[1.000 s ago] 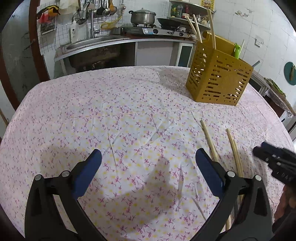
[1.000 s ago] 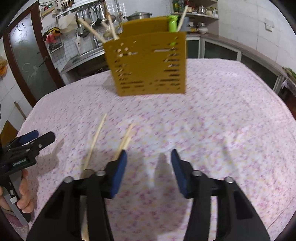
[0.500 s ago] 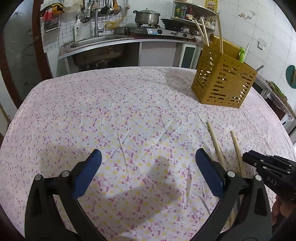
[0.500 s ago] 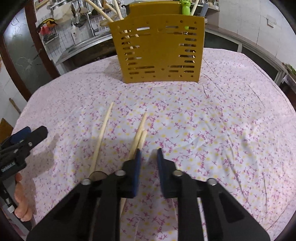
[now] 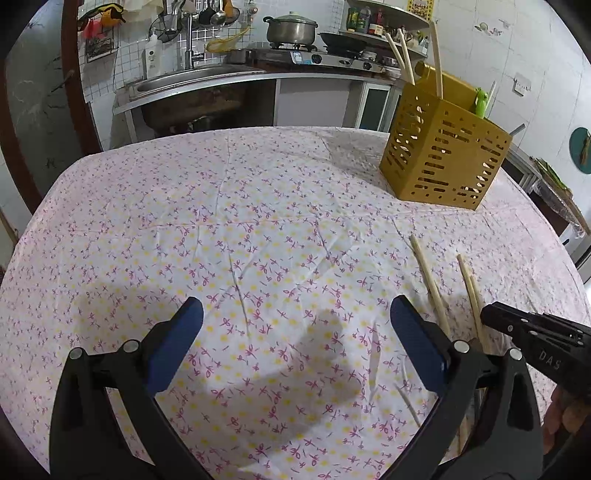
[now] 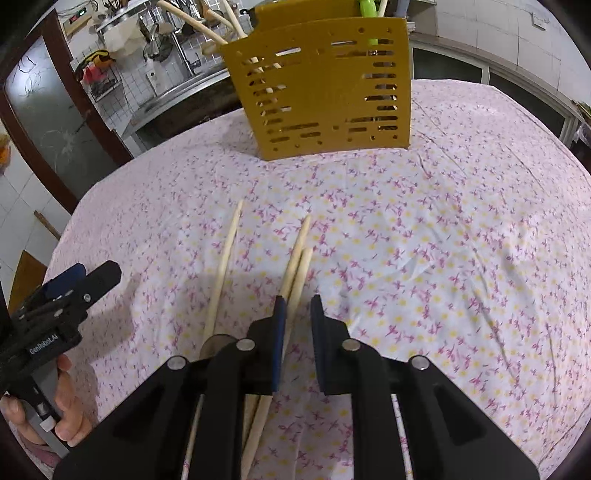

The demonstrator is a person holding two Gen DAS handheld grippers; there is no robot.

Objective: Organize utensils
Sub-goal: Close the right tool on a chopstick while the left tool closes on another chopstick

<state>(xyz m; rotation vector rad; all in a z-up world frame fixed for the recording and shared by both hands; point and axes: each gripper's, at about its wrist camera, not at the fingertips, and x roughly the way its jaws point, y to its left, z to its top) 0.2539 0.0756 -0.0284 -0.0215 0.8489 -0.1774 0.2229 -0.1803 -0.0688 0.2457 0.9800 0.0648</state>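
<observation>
Left claw (image 5: 295,343) gapes wide; right claw (image 6: 297,314) has just been narrowing, nearly closed.

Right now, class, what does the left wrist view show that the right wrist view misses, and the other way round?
Only the left wrist view: a pot and pan on the stove.
Only the right wrist view: a hand holding the left gripper.
Both: the yellow basket, three loose chopsticks on the flowered cloth, and the right gripper. Its jaws have just been closing and one chopstick lies in the narrow gap, apparently unclamped.
</observation>
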